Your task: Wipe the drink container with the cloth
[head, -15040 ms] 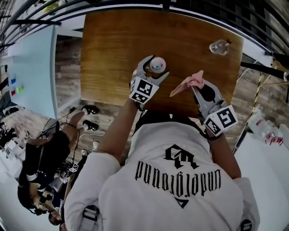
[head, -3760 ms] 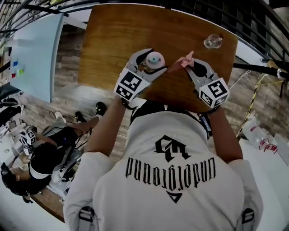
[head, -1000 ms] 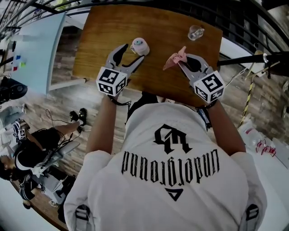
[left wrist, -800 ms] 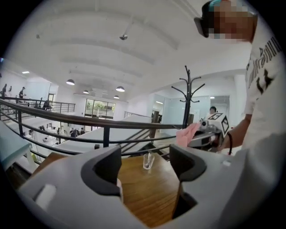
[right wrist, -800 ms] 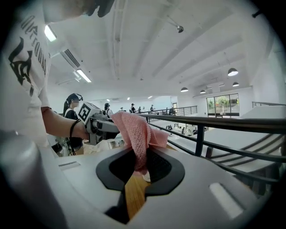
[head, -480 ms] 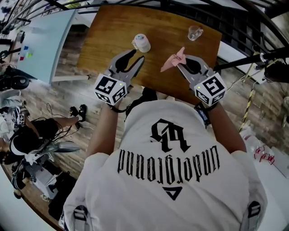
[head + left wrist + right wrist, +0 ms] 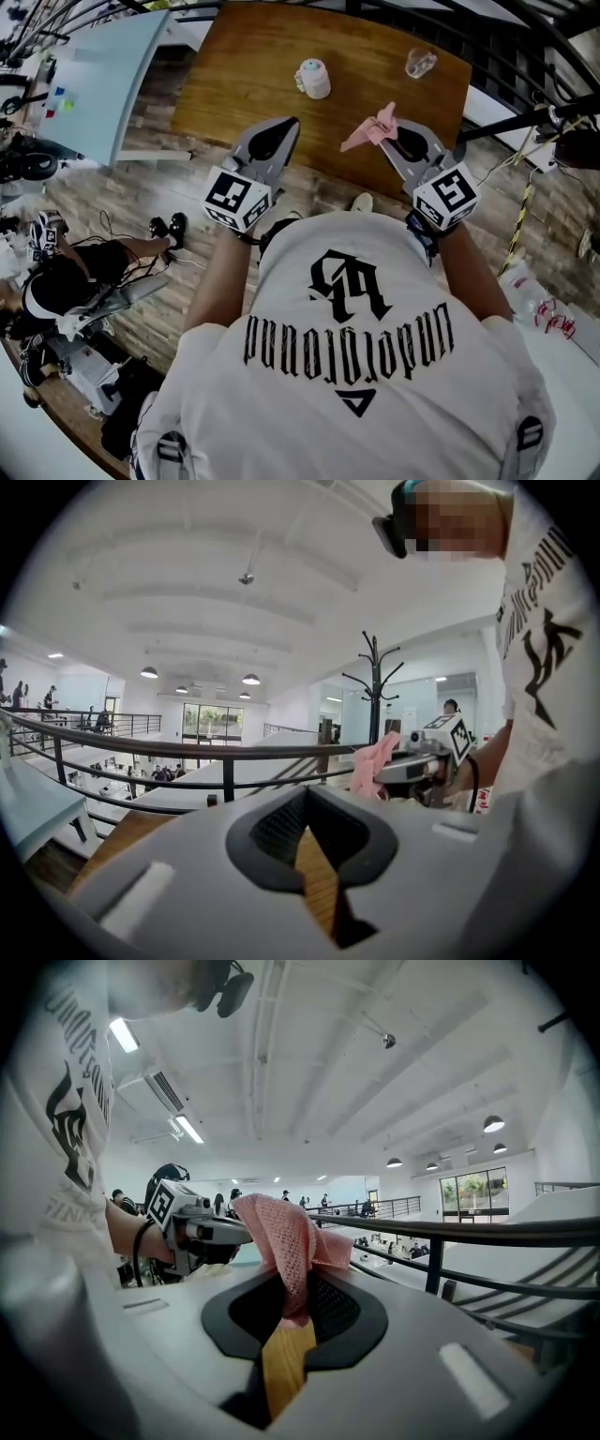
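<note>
The container (image 7: pixel 314 78) stands upright on the desk (image 7: pixel 244 66), well ahead of both grippers and touched by neither. A teal top hides whatever is in it, and neither gripper view shows it. The left gripper (image 7: pixel 289 123) points towards it from the desk's near edge, its jaws pressed together on nothing. The right gripper (image 7: pixel 394 131) has its jaws pinching the pink cloth (image 7: pixel 373 128), which bunches up above the tips. A clear glass (image 7: pixel 420 63) sits near the far right corner, possibly on its side.
</note>
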`<state>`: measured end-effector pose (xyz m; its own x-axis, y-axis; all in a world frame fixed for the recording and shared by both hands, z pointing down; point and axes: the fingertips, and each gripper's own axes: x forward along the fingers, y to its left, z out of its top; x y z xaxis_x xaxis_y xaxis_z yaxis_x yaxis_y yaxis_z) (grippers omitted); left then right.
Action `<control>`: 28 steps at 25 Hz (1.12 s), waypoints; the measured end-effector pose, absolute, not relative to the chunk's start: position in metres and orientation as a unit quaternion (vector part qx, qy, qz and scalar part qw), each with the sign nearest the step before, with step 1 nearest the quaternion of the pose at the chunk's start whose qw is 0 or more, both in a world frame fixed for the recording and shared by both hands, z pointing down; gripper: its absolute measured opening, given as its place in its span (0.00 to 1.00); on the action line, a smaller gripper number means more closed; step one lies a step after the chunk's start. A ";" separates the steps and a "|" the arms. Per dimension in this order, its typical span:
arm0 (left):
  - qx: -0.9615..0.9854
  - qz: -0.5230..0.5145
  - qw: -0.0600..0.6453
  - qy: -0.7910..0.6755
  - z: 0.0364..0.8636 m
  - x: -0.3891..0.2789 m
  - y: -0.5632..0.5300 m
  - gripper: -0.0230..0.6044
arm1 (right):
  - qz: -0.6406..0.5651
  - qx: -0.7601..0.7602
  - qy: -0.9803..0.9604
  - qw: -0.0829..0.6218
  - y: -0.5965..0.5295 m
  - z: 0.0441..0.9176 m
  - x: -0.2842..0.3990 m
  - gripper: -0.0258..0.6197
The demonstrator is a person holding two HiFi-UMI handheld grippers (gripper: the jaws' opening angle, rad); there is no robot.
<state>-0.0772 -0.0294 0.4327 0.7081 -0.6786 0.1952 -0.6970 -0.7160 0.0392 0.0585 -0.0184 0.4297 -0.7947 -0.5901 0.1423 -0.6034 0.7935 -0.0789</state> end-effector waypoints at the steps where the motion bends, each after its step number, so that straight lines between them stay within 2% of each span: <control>1: 0.924 0.082 0.053 -0.369 0.429 -0.088 -0.025 0.12 | 0.059 0.321 -0.944 0.056 -0.015 0.427 0.050 0.11; 15: 0.953 0.079 0.056 -0.289 0.412 -0.237 0.076 0.12 | 0.053 0.440 -0.896 0.030 0.079 0.405 -0.085 0.11; 21: 0.957 0.083 0.045 -0.274 0.414 -0.267 0.108 0.12 | 0.050 0.458 -0.887 0.030 0.130 0.400 -0.115 0.11; 28: 0.957 0.075 0.043 -0.276 0.414 -0.271 0.123 0.12 | 0.049 0.454 -0.889 0.040 0.158 0.398 -0.119 0.11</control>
